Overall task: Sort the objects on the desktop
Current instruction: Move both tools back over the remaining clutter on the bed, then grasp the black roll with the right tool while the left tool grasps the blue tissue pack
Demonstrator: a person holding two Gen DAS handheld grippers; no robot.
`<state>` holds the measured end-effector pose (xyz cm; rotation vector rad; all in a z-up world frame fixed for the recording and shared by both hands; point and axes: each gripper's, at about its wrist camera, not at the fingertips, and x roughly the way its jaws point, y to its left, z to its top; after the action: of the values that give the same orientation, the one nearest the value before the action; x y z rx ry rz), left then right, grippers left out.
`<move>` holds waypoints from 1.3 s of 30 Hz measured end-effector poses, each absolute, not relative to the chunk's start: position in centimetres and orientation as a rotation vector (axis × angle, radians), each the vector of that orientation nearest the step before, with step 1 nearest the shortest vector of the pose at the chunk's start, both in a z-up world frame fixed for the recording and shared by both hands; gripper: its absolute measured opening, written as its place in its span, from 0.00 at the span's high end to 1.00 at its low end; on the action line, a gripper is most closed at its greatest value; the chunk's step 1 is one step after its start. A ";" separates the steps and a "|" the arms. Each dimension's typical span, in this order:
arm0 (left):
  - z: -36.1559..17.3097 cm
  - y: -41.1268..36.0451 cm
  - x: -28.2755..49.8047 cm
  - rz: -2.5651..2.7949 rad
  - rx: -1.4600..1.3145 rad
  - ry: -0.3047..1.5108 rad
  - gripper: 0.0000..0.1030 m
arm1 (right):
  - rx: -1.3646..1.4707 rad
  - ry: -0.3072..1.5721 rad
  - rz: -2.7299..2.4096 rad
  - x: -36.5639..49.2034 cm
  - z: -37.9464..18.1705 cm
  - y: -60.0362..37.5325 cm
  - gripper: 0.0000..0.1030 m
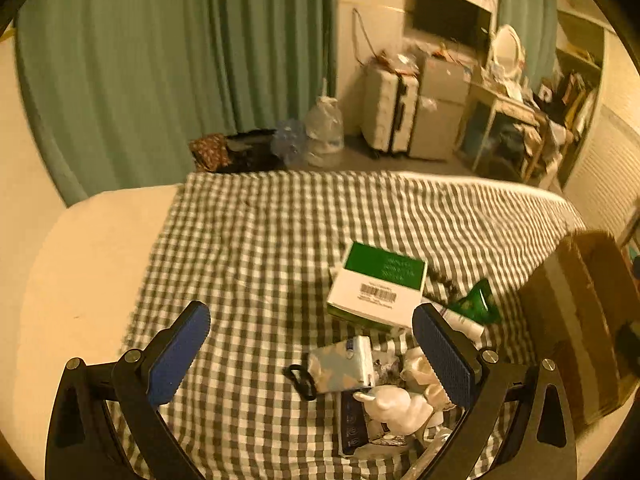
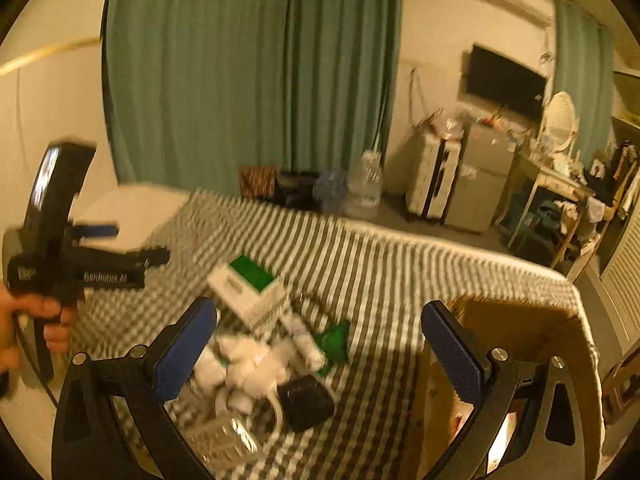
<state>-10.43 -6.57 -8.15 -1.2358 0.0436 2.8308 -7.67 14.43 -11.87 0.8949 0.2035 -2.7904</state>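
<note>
On the checked cloth (image 1: 260,240): one green-white box (image 1: 378,284), one cardboard box (image 2: 520,332); both hand-held grippers (image 1: 312,354) (image 2: 320,350) spread, empty.

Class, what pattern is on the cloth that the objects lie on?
A grey-and-white check on the cloth; sharpest in the left wrist view.

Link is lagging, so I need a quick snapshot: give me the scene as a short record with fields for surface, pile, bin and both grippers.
surface: checked cloth
pile: green-and-white box, white figurine, green packet, white tube, patterned pouch, all close together
bin: cardboard box, at the right of the pile
left gripper: open, empty, above the pile
right gripper: open, empty; view blurred
</note>
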 end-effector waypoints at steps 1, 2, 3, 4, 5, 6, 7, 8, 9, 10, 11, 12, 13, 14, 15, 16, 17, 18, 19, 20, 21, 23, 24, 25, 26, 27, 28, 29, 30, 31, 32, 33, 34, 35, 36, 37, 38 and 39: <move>-8.7 -6.4 -10.8 2.815 -1.252 0.051 0.00 | 0.924 0.222 -2.775 -8.0 -12.8 14.3 0.00; -9.4 -6.4 -11.5 2.797 -1.288 0.054 0.00 | 0.956 0.233 -2.761 -8.3 -13.7 14.1 0.00; -10.1 -6.5 -11.8 2.790 -1.314 0.053 0.00 | 0.986 0.240 -2.751 -8.7 -14.3 13.9 0.00; -10.5 -6.7 -12.2 2.788 -1.331 0.051 0.00 | 1.017 0.248 -2.738 -9.0 -15.1 13.7 0.00; -11.2 -6.9 -12.6 2.788 -1.351 0.048 0.00 | 1.041 0.255 -2.725 -9.3 -15.7 13.6 0.01; -11.6 -7.1 -12.8 2.785 -1.367 0.043 0.00 | 1.062 0.259 -2.717 -9.5 -16.2 13.4 0.01; -11.9 -7.3 -13.0 2.778 -1.376 0.031 0.00 | 1.089 0.261 -2.710 -9.7 -16.6 13.4 0.01; -12.2 -7.5 -13.2 2.767 -1.386 0.007 0.00 | 1.122 0.258 -2.703 -10.1 -17.3 13.5 0.01; -12.5 -7.6 -13.4 2.760 -1.394 -0.008 0.00 | 1.142 0.253 -2.697 -10.4 -17.7 13.4 0.01; -12.7 -7.6 -13.5 2.752 -1.401 -0.016 0.00 | 1.171 0.243 -2.682 -10.8 -18.4 13.4 0.01; -13.1 -7.7 -13.8 2.739 -1.410 -0.024 0.00 | 1.190 0.242 -2.673 -11.1 -19.0 13.4 0.03; -13.4 -7.6 -14.0 2.730 -1.420 -0.023 0.01 | 1.205 0.244 -2.664 -11.3 -19.3 13.2 0.05; -13.6 -7.5 -14.2 2.723 -1.431 -0.014 0.02 | 1.233 0.252 -2.649 -11.7 -19.9 13.1 0.13; -13.9 -7.2 -14.3 2.717 -1.443 -0.004 0.04 | 1.271 0.262 -2.639 -12.0 -20.6 13.1 0.25; -14.3 -7.1 -14.5 2.710 -1.456 0.006 0.06 | 1.300 0.268 -2.628 -12.1 -21.1 13.2 0.31; -14.8 -6.9 -14.7 2.700 -1.468 0.014 0.06 | 1.339 0.277 -2.613 -12.3 -21.8 13.3 0.40; -15.2 -6.7 -14.8 2.684 -1.481 0.018 0.07 | 1.392 0.293 -2.591 -12.6 -22.9 13.4 0.42; -15.7 -6.4 -14.9 2.666 -1.493 0.021 0.08 | 1.410 0.301 -2.585 -12.6 -23.2 13.4 0.42; -16.1 -6.1 -15.0 2.649 -1.503 0.026 0.08 | 1.430 0.303 -2.577 -12.7 -23.7 13.5 0.42; -16.3 -5.9 -15.1 2.636 -1.512 0.036 0.08 | 1.456 0.292 -2.553 -12.8 -24.2 13.6 0.42; -16.8 -5.6 -15.1 2.622 -1.528 0.059 0.08 | 1.475 0.292 -2.540 -12.8 -24.5 13.6 0.42; -17.6 -5.1 -15.3 2.596 -1.559 0.107 0.08 | 1.509 0.317 -2.520 -12.8 -25.1 13.6 0.42; -18.0 -5.0 -15.3 2.583 -1.574 0.117 0.09 | 1.519 0.321 -2.512 -12.8 -25.3 13.6 0.42; -18.6 -4.9 -15.4 2.568 -1.593 0.120 0.10 | 1.531 0.319 -2.499 -12.9 -25.7 13.5 0.42; -19.1 -4.9 -15.6 2.552 -1.617 0.119 0.15 | 1.546 0.310 -2.485 -12.9 -26.1 13.5 0.42; -19.7 -5.0 -15.8 2.534 -1.646 0.117 0.20 | 1.555 0.311 -2.478 -13.0 -26.4 13.3 0.42; -20.1 -5.0 -15.9 2.523 -1.659 0.110 0.22 | 1.570 0.325 -2.464 -13.0 -26.9 13.1 0.42; -20.4 -5.1 -16.0 2.512 -1.667 0.094 0.24 | 1.578 0.337 -2.455 -13.1 -27.1 13.1 0.42; -20.6 -5.2 -16.0 2.507 -1.672 0.090 0.29 | 1.585 0.349 -2.449 -13.1 -27.5 13.0 0.42; -20.7 -5.2 -16.0 2.503 -1.675 0.089 0.31 | 1.589 0.362 -2.449 -13.2 -27.8 12.8 0.42; -20.8 -5.1 -16.0 2.494 -1.672 0.088 0.37 | 1.586 0.365 -2.455 -13.3 -28.0 12.8 0.42; -20.8 -5.1 -16.0 2.485 -1.666 0.084 0.45 | 1.583 0.359 -2.459 -13.5 -28.1 12.9 0.42; -20.8 -5.0 -15.9 2.474 -1.663 0.081 0.49 | 1.579 0.347 -2.464 -13.6 -28.2 13.0 0.42; -20.8 -4.9 -15.8 2.474 -1.661 0.090 0.51 | 1.557 0.331 -2.476 -13.7 -28.2 13.1 0.42; -20.7 -4.7 -15.6 2.477 -1.655 0.105 0.55 | 1.548 0.326 -2.480 -13.8 -28.4 13.1 0.42; -20.5 -4.6 -15.5 2.477 -1.649 0.114 0.57 | 1.546 0.314 -2.481 -13.9 -28.5 13.2 0.42; -20.2 -4.5 -15.5 2.482 -1.642 0.110 0.61 | 1.542 0.296 -2.482 -13.8 -28.5 13.3 0.50; -20.0 -4.6 -15.5 2.486 -1.635 0.102 0.65 | 1.531 0.256 -2.476 -13.8 -28.3 13.4 0.54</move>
<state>-15.46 -4.60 -19.96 -1.6346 0.1021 2.4865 -13.80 13.41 -28.35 1.5306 0.2559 -2.4758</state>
